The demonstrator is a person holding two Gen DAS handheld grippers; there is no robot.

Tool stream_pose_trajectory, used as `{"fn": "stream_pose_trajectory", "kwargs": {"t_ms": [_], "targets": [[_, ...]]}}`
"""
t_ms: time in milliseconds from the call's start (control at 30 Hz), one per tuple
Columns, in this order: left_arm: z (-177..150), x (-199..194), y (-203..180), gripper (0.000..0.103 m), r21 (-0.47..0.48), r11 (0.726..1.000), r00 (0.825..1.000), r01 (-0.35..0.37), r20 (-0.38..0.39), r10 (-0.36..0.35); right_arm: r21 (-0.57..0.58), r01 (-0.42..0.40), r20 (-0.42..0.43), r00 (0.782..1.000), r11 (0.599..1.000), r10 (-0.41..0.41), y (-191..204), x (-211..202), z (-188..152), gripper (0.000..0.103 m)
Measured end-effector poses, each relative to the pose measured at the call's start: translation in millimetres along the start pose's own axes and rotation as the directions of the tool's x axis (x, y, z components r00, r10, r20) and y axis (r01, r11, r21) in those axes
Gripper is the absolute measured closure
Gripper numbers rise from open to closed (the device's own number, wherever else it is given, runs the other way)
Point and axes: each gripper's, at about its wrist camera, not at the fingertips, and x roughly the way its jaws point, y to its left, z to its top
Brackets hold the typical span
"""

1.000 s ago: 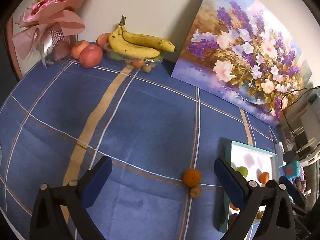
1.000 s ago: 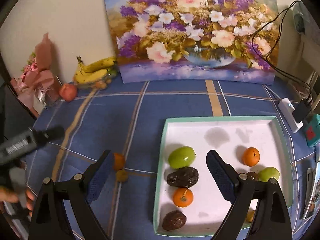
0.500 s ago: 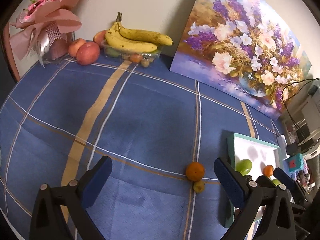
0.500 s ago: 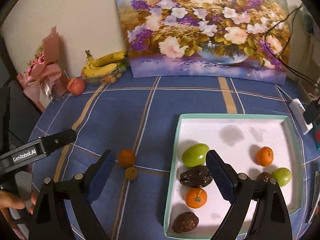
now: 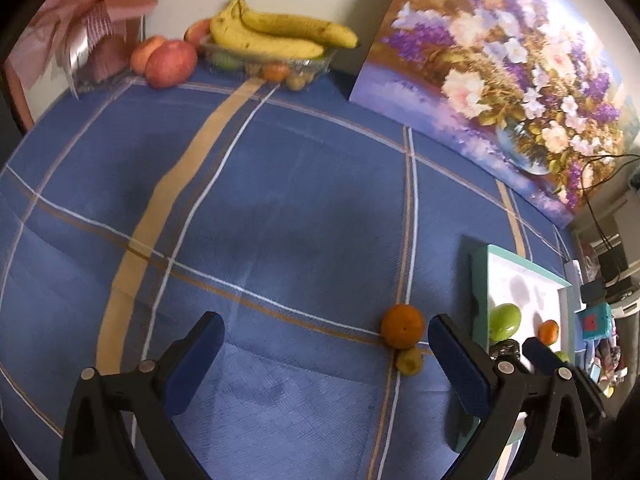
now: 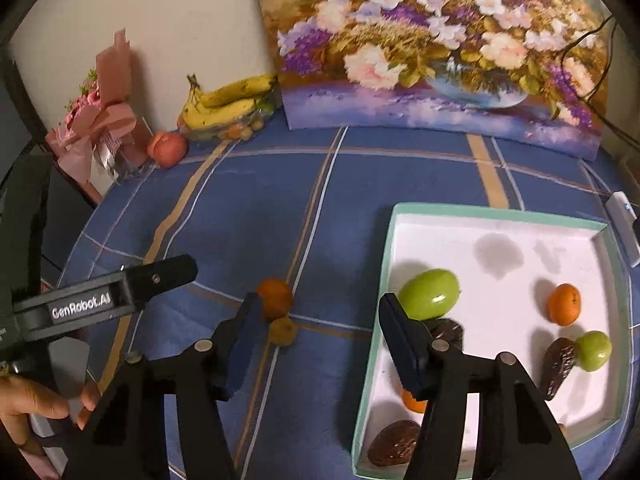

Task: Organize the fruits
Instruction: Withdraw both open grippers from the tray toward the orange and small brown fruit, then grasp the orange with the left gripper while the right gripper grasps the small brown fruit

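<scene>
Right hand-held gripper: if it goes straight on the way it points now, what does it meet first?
Probably the bare blue tablecloth. The right hand-held gripper has nothing between its half-closed jaws; the orange lies beside its left finger. Depth is unclear.

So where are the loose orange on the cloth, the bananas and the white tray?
Loose orange (image 5: 402, 325), left wrist view, middle of its peel.
Bananas (image 5: 276, 32), left wrist view, middle of the bunch.
White tray (image 6: 496, 211), right wrist view, far green rim.
</scene>
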Motion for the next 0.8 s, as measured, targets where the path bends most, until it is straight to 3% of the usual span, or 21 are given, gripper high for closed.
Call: {"fn": "stream_pose_trajectory", "kwargs": {"t_ms": [100, 167, 400, 800], "targets": [[1.6, 6.3, 7.7, 0.0, -0.033, 0.999, 1.0, -0.001, -0.014, 0.0, -0.003, -0.012, -0.035, 0.999, 1.0, 0.012, 4.4, 11.5, -3.0, 0.044], [3.7, 8.5, 13.5, 0.0, -0.053, 0.999, 1.0, -0.005, -0.017, 0.004, -0.013, -0.024, -0.057, 0.998, 1.0, 0.023, 8.9, 18.7, -5.3, 0.051], [8.7, 11.1, 35.0, 0.0, -0.127, 0.992, 1.0, -0.009, -0.018, 0.007, -0.076, -0.038, -0.145, 0.989, 0.996, 0.027, 29.0, 47.4, -16.2, 0.056], [11.8, 14.3, 38.7, 0.0, -0.146, 0.989, 1.0, 0.011, -0.028, -0.015, -0.142, -0.006, -0.199, 0.98, 0.99, -0.022, 45.2, 74.5, -25.0, 0.069]]}}
